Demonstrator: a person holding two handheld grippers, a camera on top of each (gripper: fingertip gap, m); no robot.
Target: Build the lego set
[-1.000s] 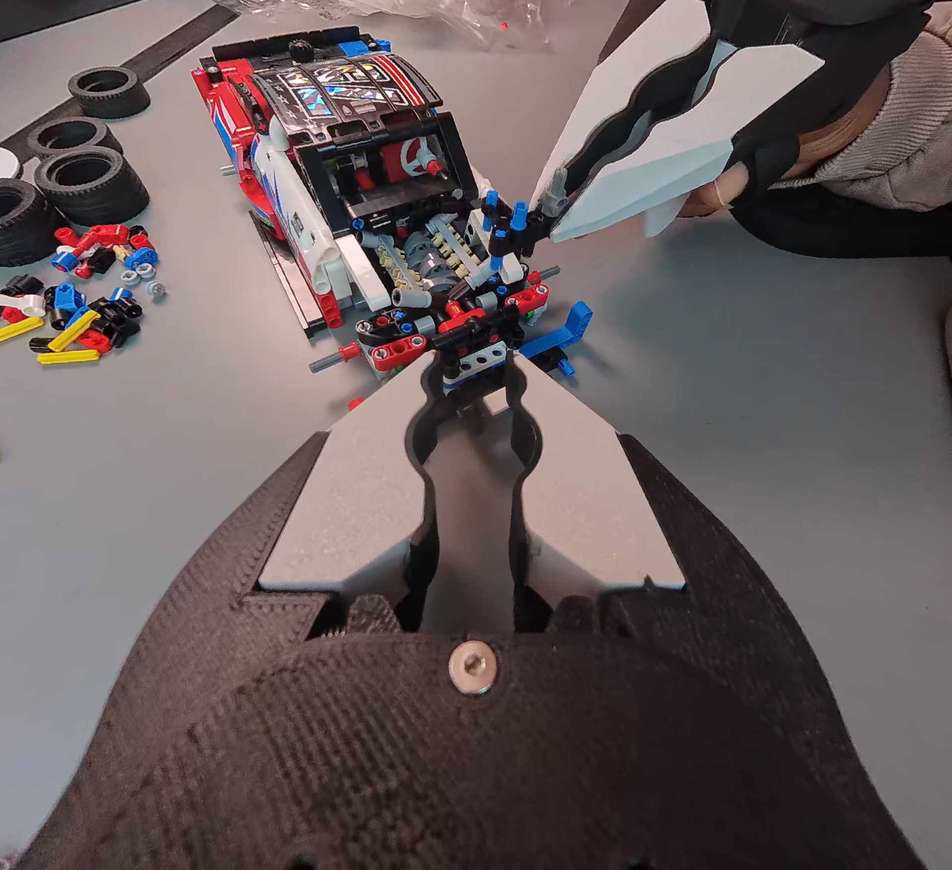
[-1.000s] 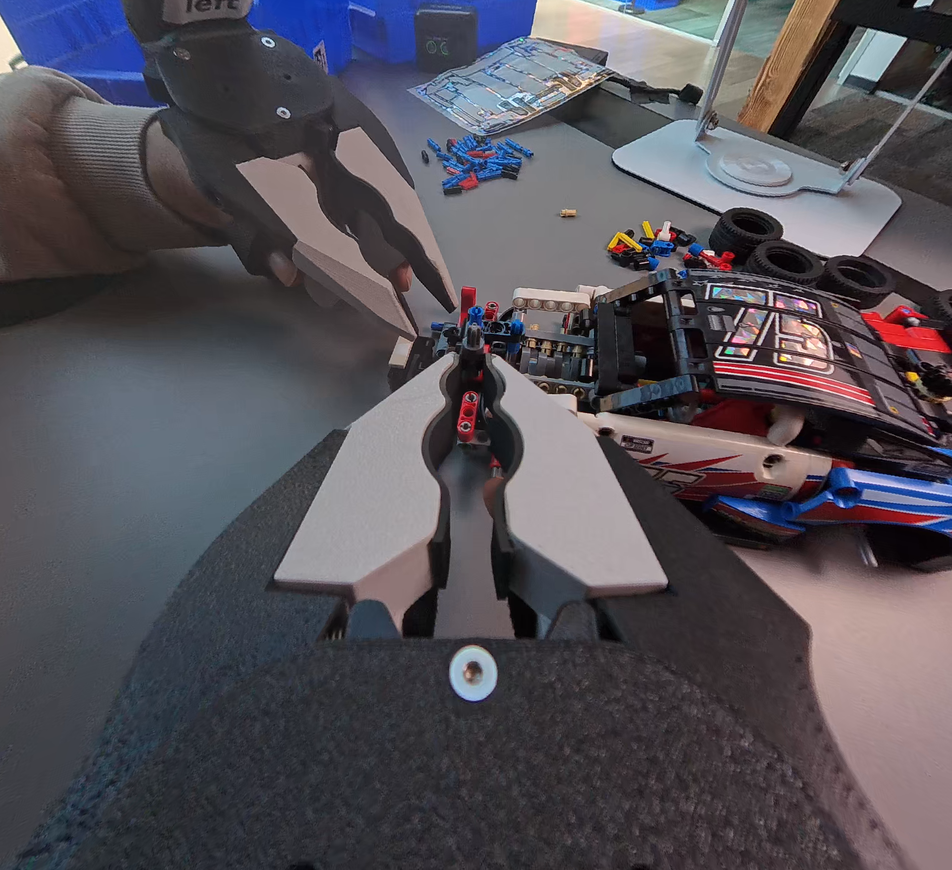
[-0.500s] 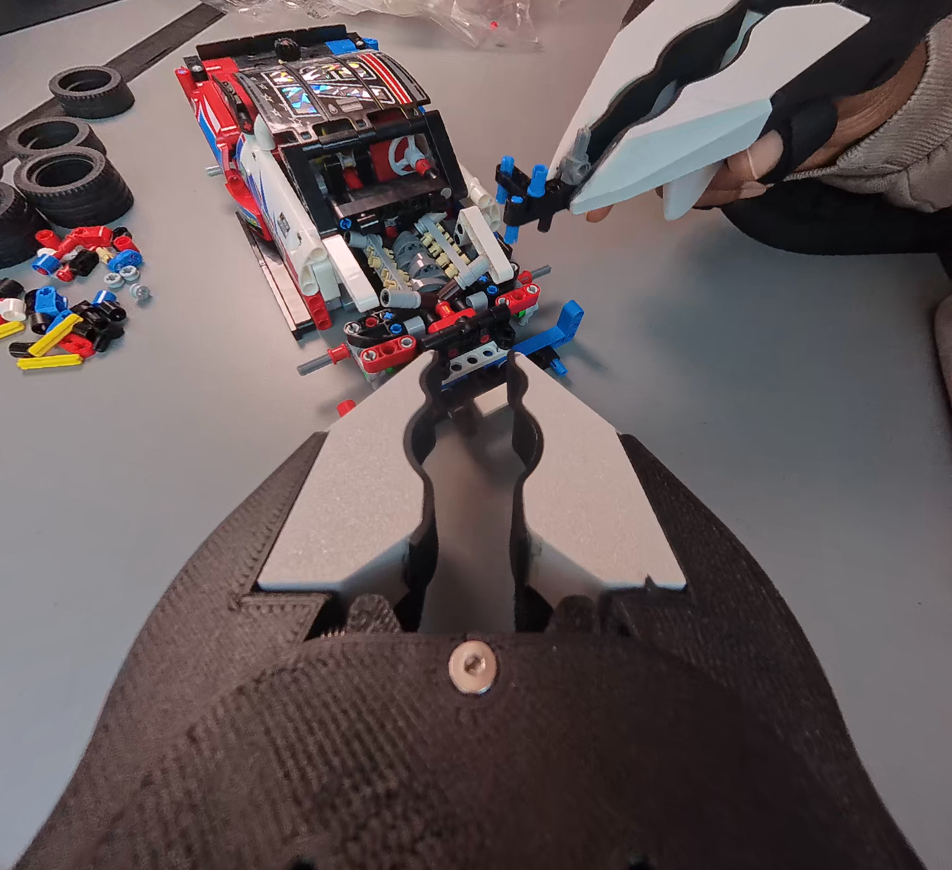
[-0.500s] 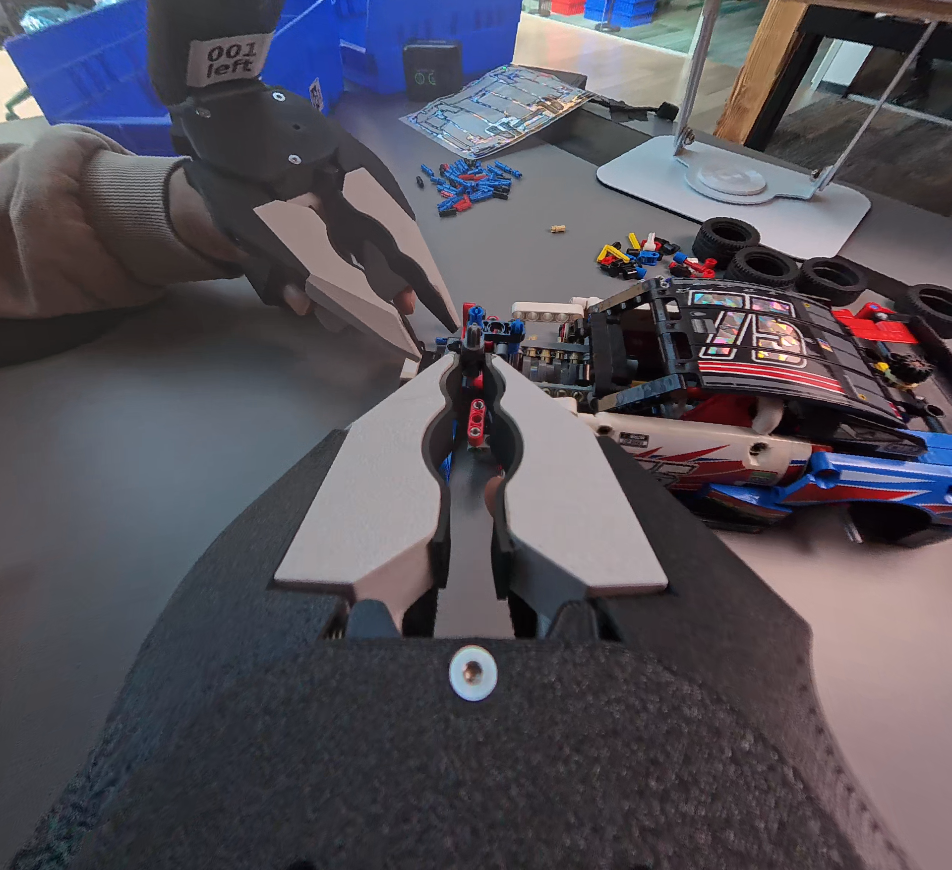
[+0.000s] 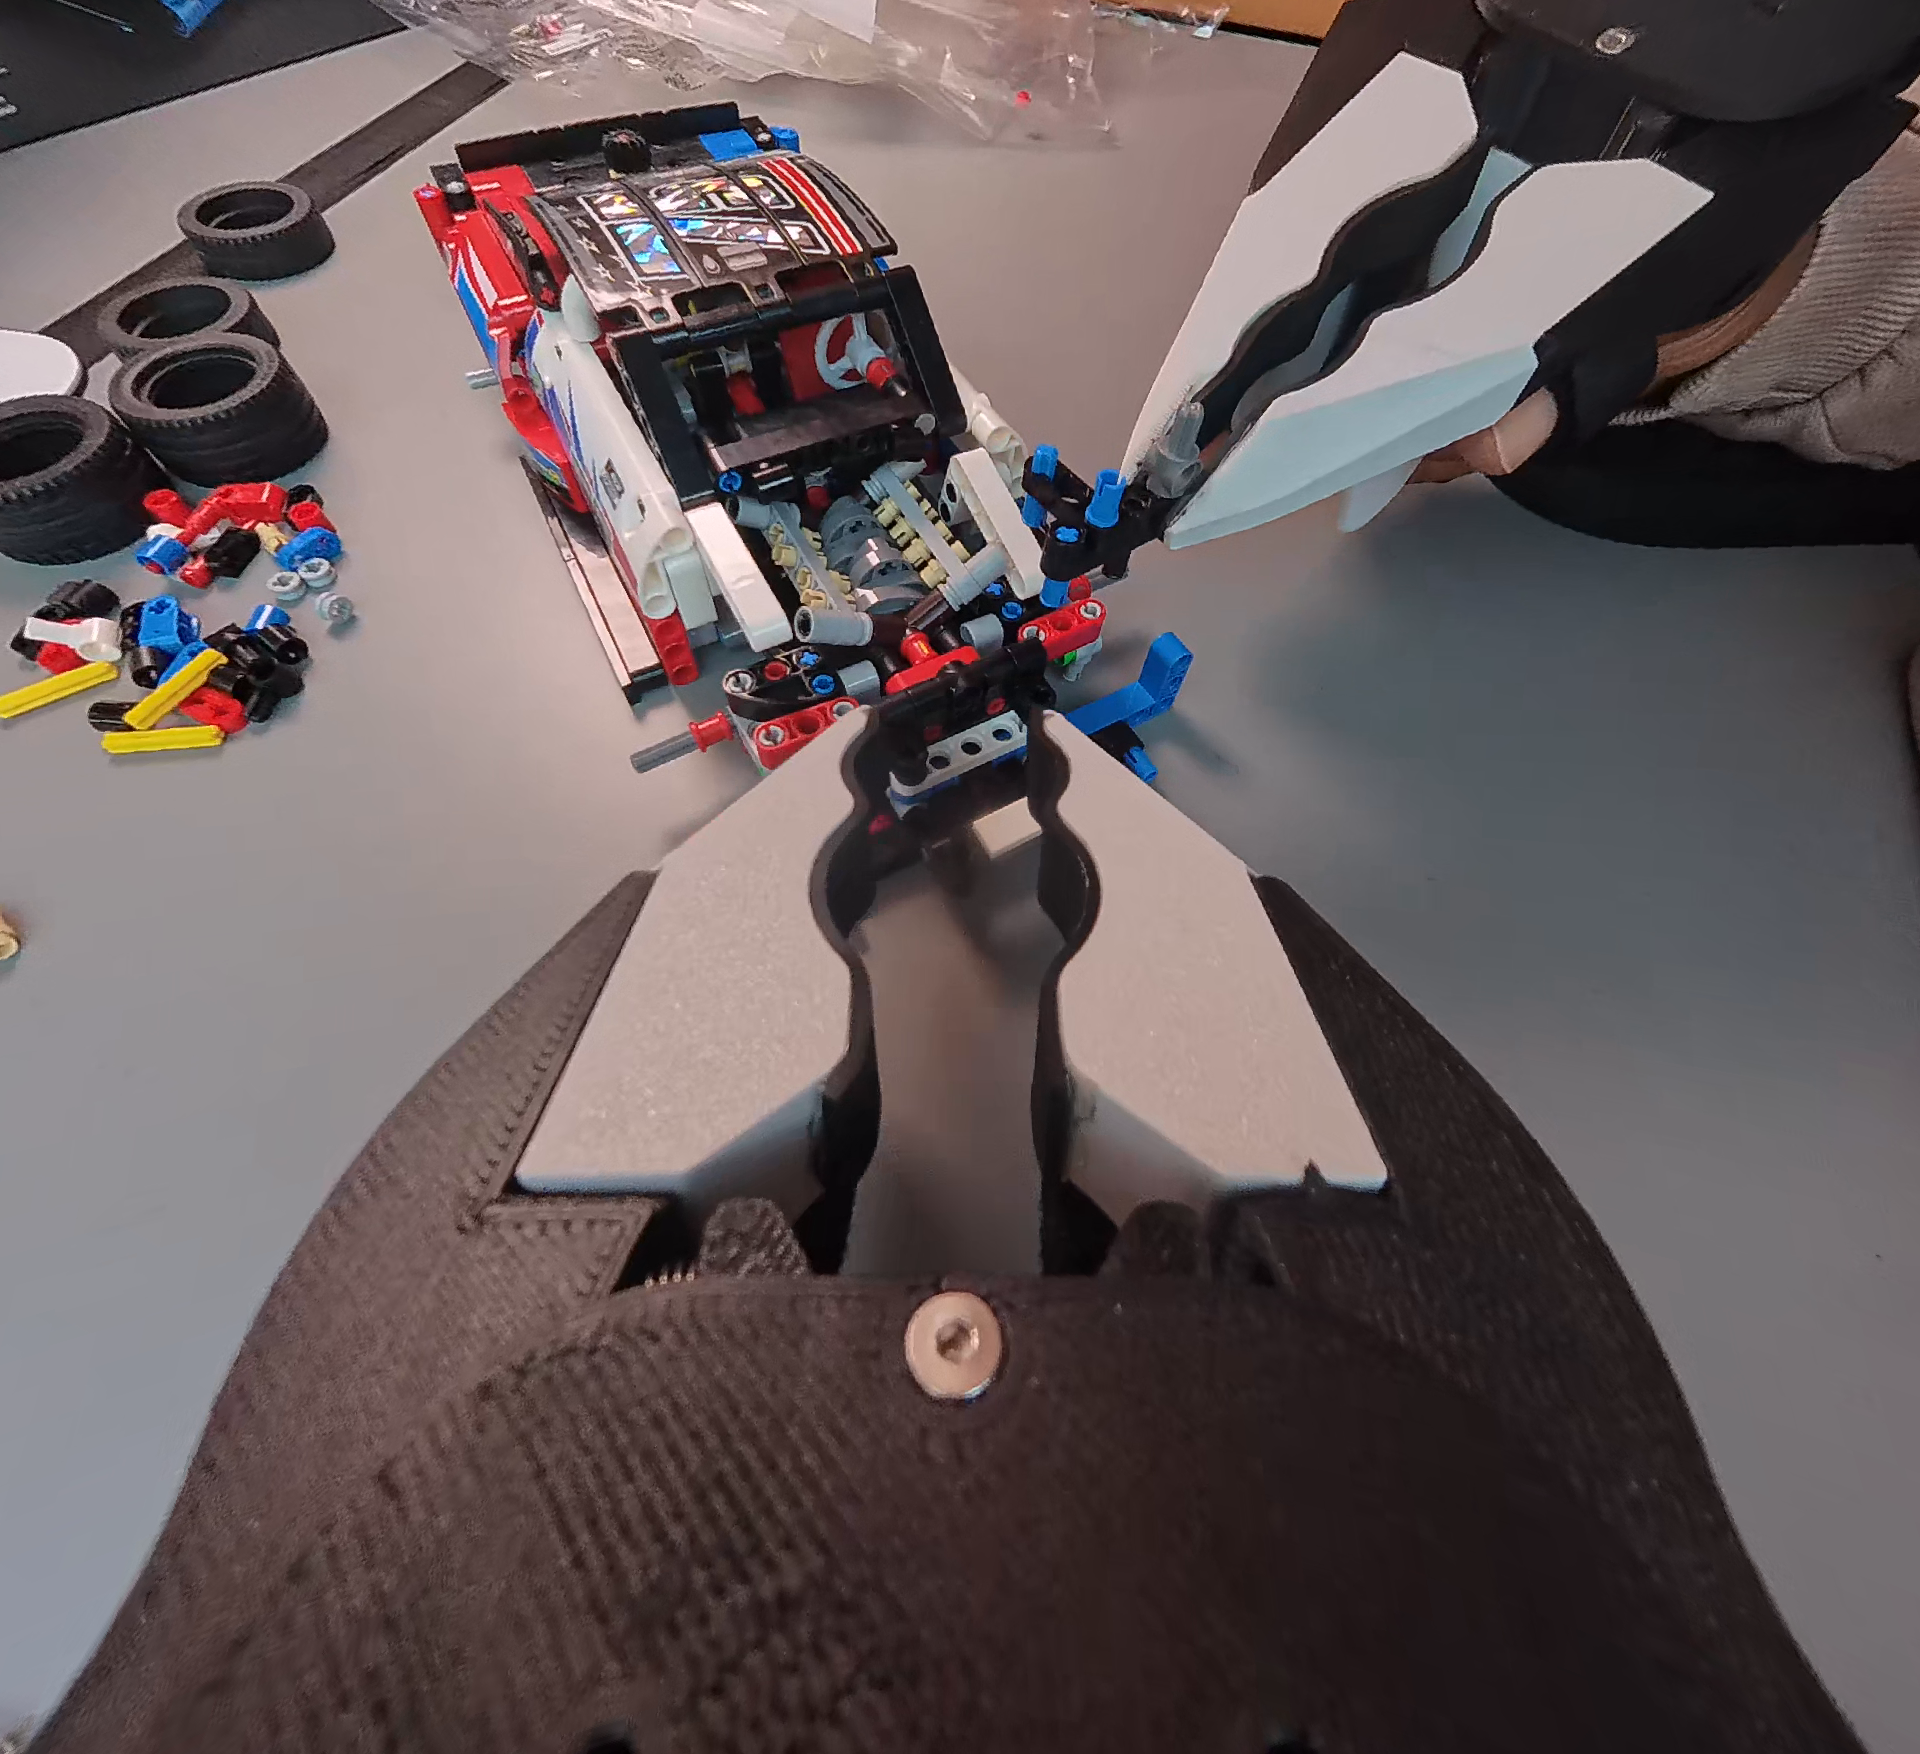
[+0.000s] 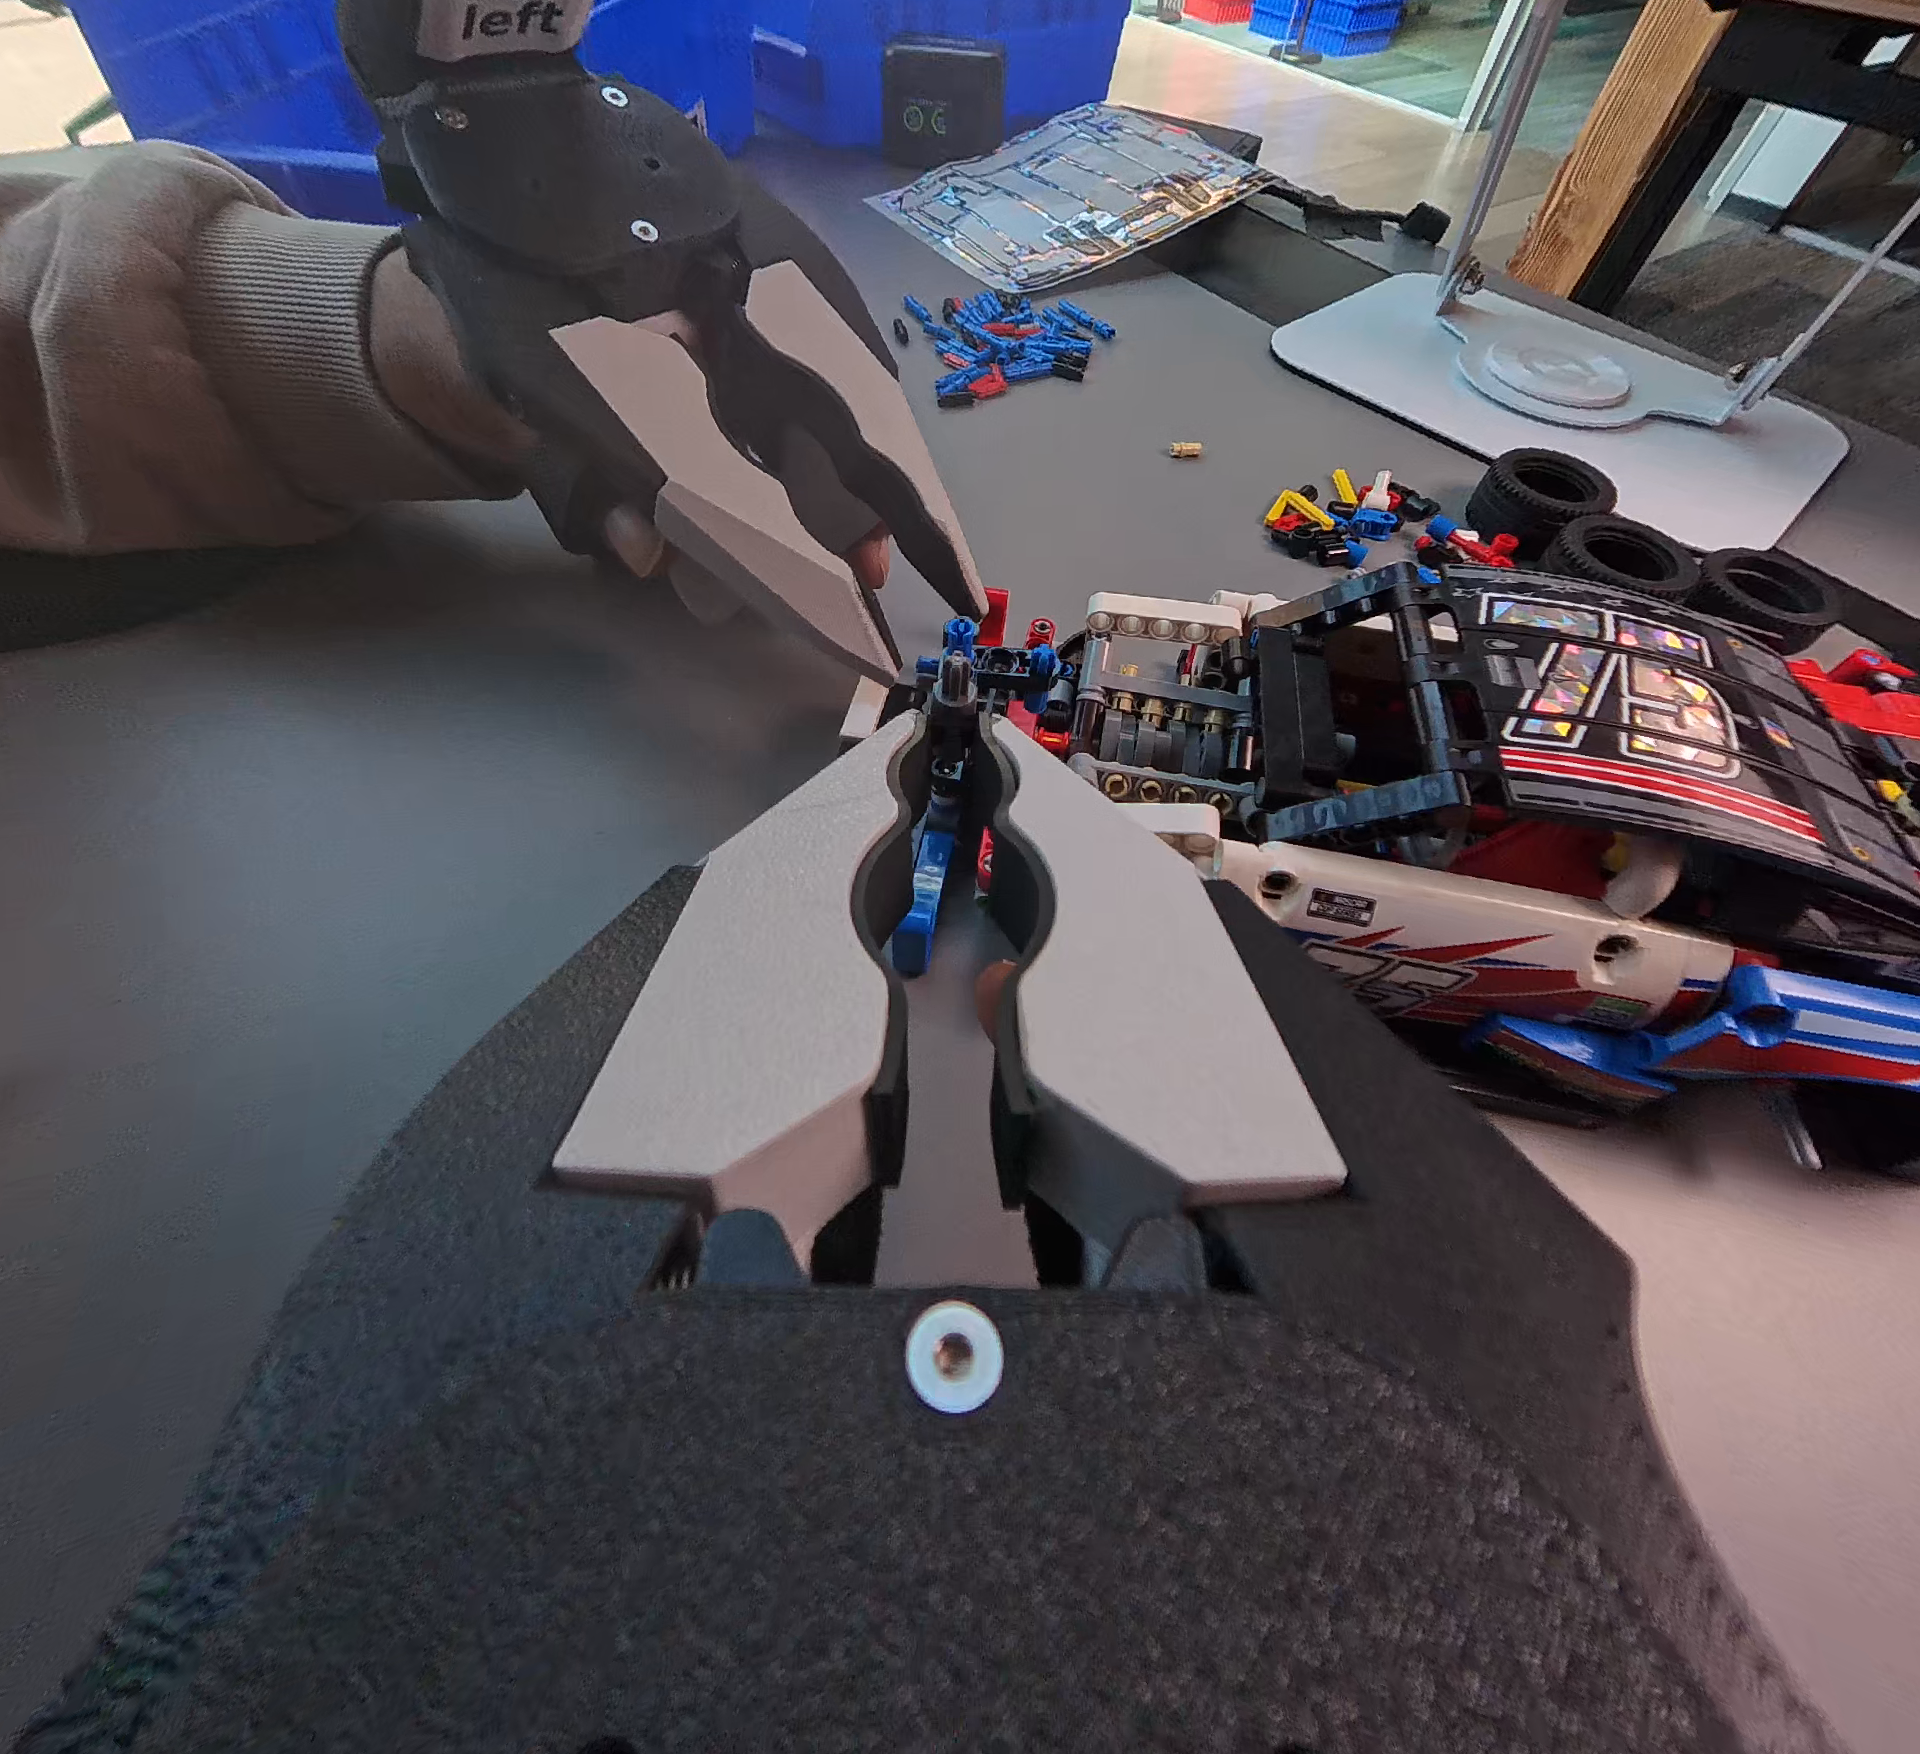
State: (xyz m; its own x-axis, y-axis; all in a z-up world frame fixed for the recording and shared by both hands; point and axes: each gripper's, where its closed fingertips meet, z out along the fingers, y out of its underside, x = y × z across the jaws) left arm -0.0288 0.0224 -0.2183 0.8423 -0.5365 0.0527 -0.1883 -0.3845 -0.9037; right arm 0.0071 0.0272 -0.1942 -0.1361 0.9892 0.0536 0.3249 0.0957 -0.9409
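On the grey desk (image 5: 1455, 873) the toy car (image 5: 727, 416) sits at 12 o'clock, left gripper (image 5: 951, 738) squeezing its front, right gripper (image 6: 951, 717) pinching a small black piece (image 5: 1081, 520); push gently, straight.

The right gripper (image 5: 1169, 483) lowered its small black-and-blue subassembly (image 5: 1081, 515) (raised clear half a second earlier) back beside the lego car (image 5: 727, 416), near the exposed engine end.

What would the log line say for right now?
left tongs: gripping front end of lego car | right tongs: holding black piece with blue pins over engine area | tyres: loose on table
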